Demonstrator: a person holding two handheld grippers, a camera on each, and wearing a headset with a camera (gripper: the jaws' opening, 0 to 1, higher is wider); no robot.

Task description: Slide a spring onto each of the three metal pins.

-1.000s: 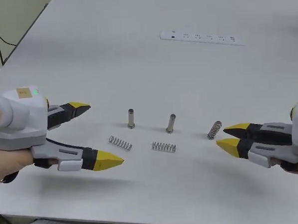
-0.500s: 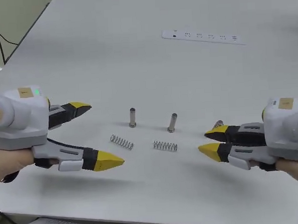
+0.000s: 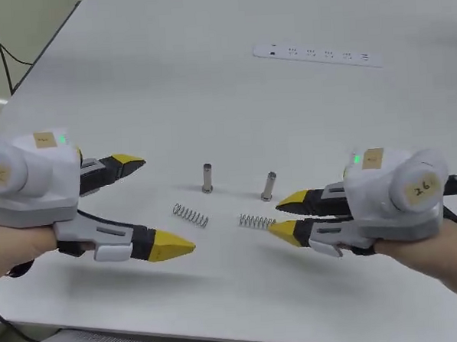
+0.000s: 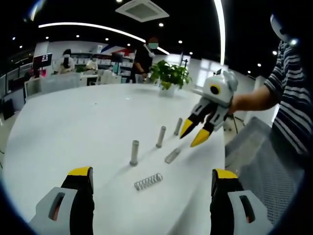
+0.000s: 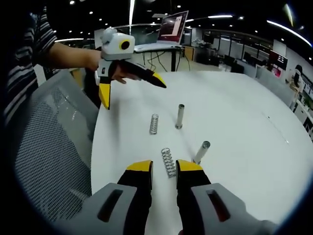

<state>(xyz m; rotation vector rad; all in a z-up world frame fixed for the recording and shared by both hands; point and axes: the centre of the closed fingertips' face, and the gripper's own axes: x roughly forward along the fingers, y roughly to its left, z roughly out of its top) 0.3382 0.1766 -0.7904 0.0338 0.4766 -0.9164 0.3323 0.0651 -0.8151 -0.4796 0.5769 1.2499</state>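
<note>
On the white table the right gripper reaches in from the right with its two yellow-tipped jaws held close, a narrow gap left between them and nothing gripped. The first spring lies flat on the table just in front of those tips; its near end almost meets the lower jaw, and whether they touch cannot be told. In the right gripper view the same spring sits straight ahead of the gap between the jaws, running away from them.

The first pin stands upright just beyond this spring, close to the upper jaw tip. The second pin stands upright further left, with the second spring lying flat on the table near its foot, on the person's side. Both of these pins are bare.

The left gripper hangs at the left with its jaws spread wide and holding nothing, well apart from both springs. In the left gripper view a third pin stands at the far end of the row, just behind the tips of the right gripper; whether it carries a spring is too small to tell.

A white power strip lies far back on the table.
</note>
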